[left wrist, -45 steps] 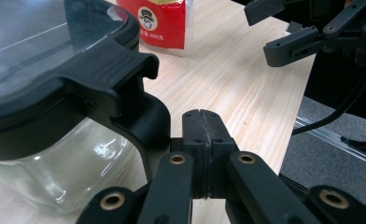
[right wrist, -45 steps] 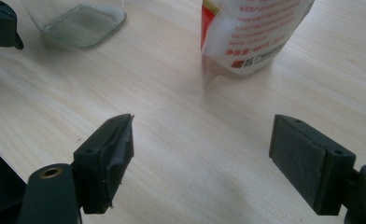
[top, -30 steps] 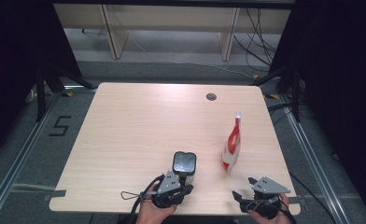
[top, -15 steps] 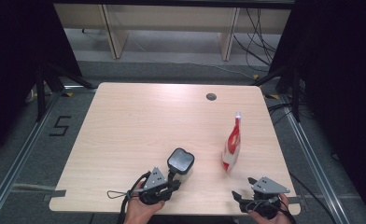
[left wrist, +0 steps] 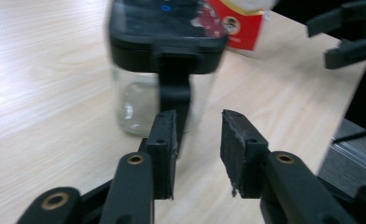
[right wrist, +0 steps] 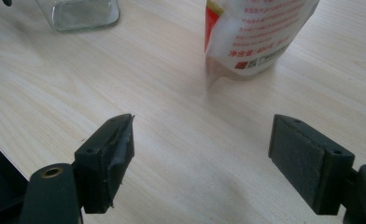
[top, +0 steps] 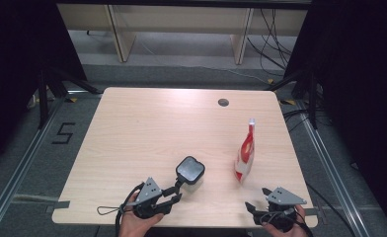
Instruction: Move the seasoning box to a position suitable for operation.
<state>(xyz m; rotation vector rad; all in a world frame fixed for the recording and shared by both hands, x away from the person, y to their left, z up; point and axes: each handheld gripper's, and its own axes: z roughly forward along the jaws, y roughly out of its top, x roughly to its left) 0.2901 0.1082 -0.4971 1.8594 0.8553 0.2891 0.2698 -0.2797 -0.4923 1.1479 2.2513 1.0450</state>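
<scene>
Glass jar: we see a clear jar [top: 190, 172] with a black lid standing upright on the wooden table [top: 147, 128], lower centre of the high view.
Left gripper: our left gripper [top: 173, 191] sits at the bottom of the high view, pointing up and right at the jar; its jaws have just been opening and now stand apart with nothing between the pads.
Jar and jaws: in the left gripper view the jar [left wrist: 165, 70] stands just beyond the jaw tips, and a black tab hanging from the lid lines up with the left pad [left wrist: 165, 149]; we cannot tell whether it touches.
Right gripper: our right gripper [top: 254, 210] rests at the lower right, jaws wide apart and empty.
Pouch: a red and white pouch [top: 245, 155] stands upright to the right of the jar, well apart from it.
View differences: the right gripper view alone shows the printed text on the pouch [right wrist: 258, 35]; the left gripper view shows a small blue light on the lid.
</scene>
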